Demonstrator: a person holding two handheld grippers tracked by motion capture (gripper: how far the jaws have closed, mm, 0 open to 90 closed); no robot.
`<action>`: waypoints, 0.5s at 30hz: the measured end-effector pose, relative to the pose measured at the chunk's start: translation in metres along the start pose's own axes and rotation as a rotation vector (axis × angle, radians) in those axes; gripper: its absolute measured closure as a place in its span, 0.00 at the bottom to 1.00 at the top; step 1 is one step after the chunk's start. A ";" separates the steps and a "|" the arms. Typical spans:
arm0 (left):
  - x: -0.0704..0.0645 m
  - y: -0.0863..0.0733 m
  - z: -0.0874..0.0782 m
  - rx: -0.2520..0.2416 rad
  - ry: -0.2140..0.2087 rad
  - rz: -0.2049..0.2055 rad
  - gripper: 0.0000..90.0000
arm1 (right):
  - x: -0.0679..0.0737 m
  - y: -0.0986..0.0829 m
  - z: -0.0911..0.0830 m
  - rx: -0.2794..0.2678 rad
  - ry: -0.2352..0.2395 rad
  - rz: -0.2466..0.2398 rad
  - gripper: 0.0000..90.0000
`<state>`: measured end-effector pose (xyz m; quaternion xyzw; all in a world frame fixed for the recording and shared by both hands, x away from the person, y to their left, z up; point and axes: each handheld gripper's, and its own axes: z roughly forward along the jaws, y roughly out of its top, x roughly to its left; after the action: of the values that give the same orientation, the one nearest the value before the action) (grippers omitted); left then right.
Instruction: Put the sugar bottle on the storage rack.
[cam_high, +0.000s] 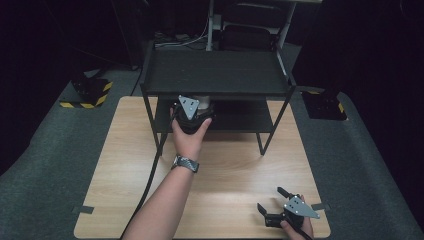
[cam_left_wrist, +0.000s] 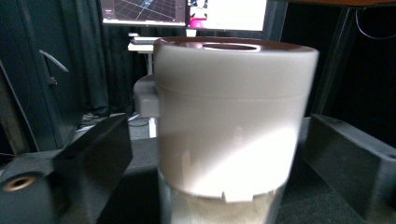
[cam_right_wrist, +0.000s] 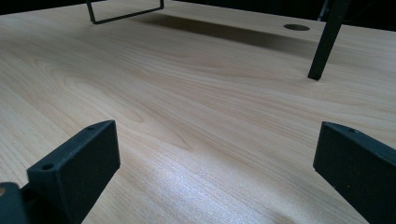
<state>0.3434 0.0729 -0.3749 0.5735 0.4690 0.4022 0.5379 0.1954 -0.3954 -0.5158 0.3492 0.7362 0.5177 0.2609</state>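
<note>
While no brand, label or readable writing shows on anything, two lit monitors (cam_left_wrist: 187, 11) glow beyond the rack, their content too blurred to read. Left hand-held gripper (cam_high: 192, 114) is reached under the top shelf of a black metal rack (cam_high: 215, 72) standing at the far side of the wooden tabletop (cam_high: 235, 165); its jaws stand wide on either side of a white-lidded canister (cam_left_wrist: 229, 121) with a clear lower body, apart from it on both sides. Canister sits on the rack's lower shelf, between the jaws. Right hand-held gripper (cam_high: 270, 200) rests low near the tabletop's near right edge, jaws wide, nothing between them. A round hole (cam_right_wrist: 296, 27) is cut in the tabletop past a rack leg (cam_right_wrist: 324, 44). Black-and-yellow striped blocks (cam_high: 90, 92) sit on the grey floor.
</note>
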 end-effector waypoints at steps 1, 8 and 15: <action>0.000 0.000 0.000 0.000 0.000 0.000 0.05 | 0.000 0.000 0.000 0.000 0.000 0.000 0.00; 0.007 -0.009 -0.024 -0.034 -0.025 0.030 0.01 | 0.000 0.000 0.000 0.002 -0.001 -0.002 0.00; 0.020 -0.024 -0.053 -0.061 -0.043 0.025 0.01 | 0.000 0.001 0.000 0.004 -0.003 -0.005 0.00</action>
<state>0.2941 0.1046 -0.3948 0.5713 0.4378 0.4107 0.5597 0.1956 -0.3946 -0.5153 0.3486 0.7377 0.5152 0.2624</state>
